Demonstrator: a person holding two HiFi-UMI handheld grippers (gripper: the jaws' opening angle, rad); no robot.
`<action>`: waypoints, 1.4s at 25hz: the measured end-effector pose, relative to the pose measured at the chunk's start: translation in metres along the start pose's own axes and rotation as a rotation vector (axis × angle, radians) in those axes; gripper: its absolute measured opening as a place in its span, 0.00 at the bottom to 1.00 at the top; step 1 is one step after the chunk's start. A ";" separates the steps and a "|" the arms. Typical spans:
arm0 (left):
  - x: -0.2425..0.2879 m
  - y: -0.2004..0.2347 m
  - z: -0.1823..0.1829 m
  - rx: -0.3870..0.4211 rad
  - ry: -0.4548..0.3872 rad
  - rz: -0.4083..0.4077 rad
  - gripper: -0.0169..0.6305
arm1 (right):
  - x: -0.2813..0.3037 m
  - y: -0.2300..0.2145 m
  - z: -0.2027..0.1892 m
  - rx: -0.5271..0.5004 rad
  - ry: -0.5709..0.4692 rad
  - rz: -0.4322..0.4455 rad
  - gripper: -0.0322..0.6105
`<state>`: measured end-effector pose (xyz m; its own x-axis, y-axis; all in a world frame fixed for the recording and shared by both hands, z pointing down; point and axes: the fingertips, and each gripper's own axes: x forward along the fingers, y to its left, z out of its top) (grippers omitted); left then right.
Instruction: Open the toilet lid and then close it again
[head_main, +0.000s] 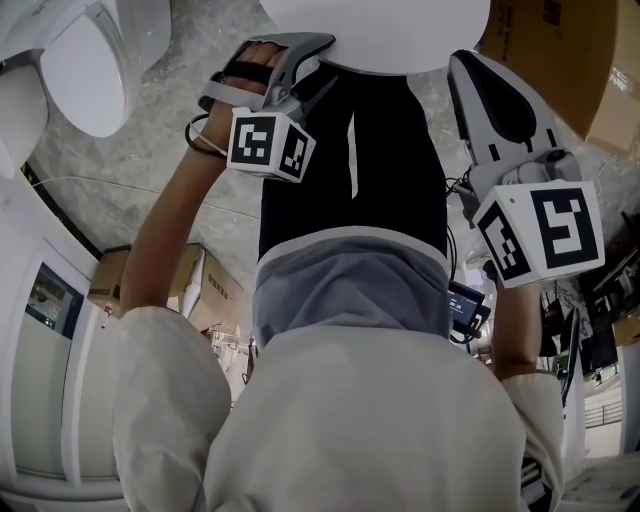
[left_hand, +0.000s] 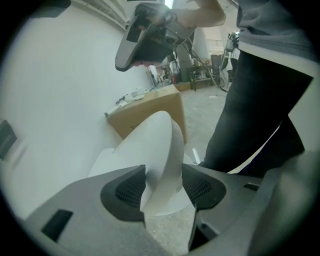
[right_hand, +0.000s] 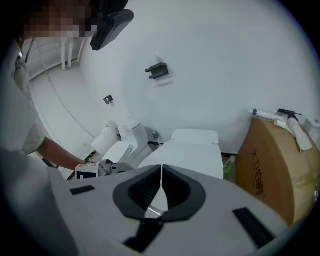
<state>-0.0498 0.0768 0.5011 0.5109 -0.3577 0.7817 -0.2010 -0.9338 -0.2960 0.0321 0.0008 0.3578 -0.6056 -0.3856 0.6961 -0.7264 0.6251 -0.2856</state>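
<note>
The white toilet lid (head_main: 400, 30) lies at the top of the head view, just in front of the person's legs. In the left gripper view the lid (left_hand: 160, 145) stands tilted, and its edge runs between the two dark pads. My left gripper (left_hand: 164, 187) is shut on that edge, and it shows at the lid's left side (head_main: 300, 50). My right gripper (right_hand: 161, 192) is shut with its pads meeting and nothing between them. It hovers over the lid's right side (head_main: 470, 70), apart from the toilet (right_hand: 195, 150).
A brown cardboard box (right_hand: 270, 165) stands right of the toilet, against the white wall. Two more white toilets (right_hand: 117, 142) stand to the left; one of them shows in the head view (head_main: 90, 70). The floor is grey marble. The person's dark trousers (left_hand: 260, 115) are close to the bowl.
</note>
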 end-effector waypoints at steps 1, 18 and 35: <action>0.003 -0.004 -0.002 -0.005 0.006 -0.006 0.35 | 0.001 -0.001 -0.003 0.004 0.004 -0.001 0.07; 0.050 -0.045 -0.027 -0.088 0.008 -0.071 0.31 | 0.040 -0.013 -0.044 0.028 0.083 0.015 0.07; 0.107 -0.086 -0.063 -0.066 0.095 -0.095 0.29 | 0.053 -0.025 -0.083 0.038 0.126 0.013 0.07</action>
<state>-0.0307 0.1191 0.6454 0.4496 -0.2625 0.8538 -0.2117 -0.9599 -0.1837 0.0454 0.0216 0.4564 -0.5708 -0.2881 0.7689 -0.7322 0.6023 -0.3179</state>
